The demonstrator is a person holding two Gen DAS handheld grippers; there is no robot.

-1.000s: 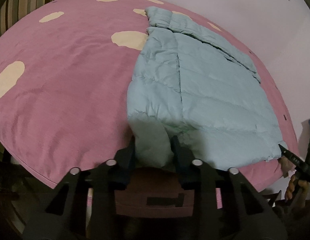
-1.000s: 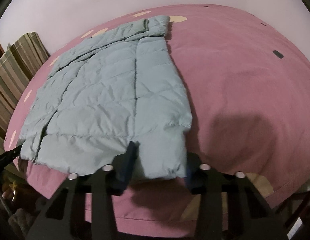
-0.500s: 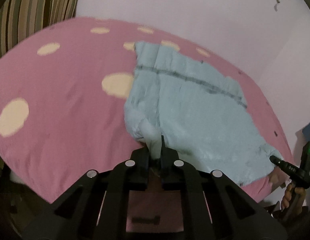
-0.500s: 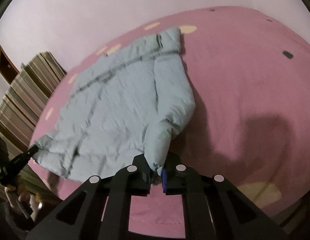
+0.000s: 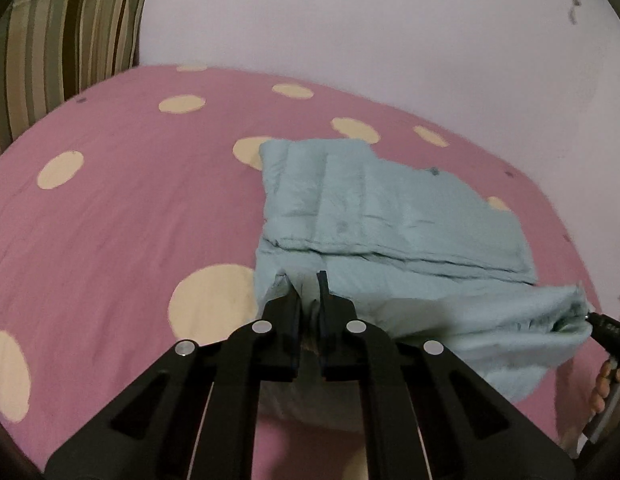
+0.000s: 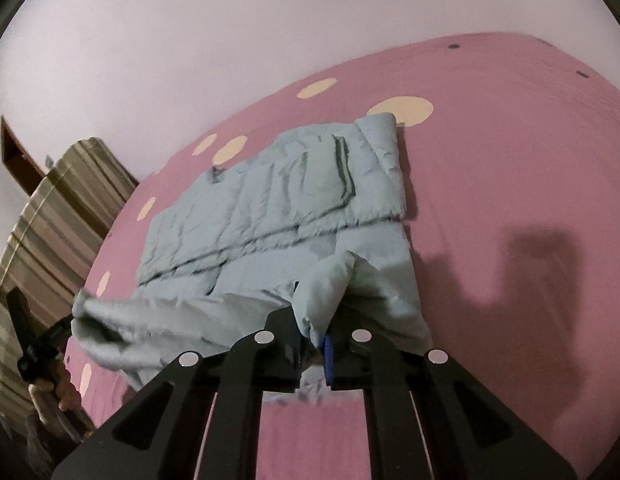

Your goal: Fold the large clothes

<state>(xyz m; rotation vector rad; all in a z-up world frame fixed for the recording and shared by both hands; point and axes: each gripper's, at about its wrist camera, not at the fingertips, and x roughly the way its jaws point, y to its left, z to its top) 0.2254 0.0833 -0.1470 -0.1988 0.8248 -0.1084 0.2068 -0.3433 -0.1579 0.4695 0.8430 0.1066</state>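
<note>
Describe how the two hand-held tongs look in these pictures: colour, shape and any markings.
Both are matte black. The left tongs and right tongs each have angular linkage arms with triangular cut-outs and four round silver rivets. Flat narrow fingers end each. The right one shows a blue pad. No cables or sleeves are visible.

Puffy quilted jacket (image 5: 390, 216), soft matt cloth with a slight sheen; under it a matt, faintly creased pink bedsheet (image 5: 129, 208); left gripper (image 5: 308, 304) matt black plastic.
</note>
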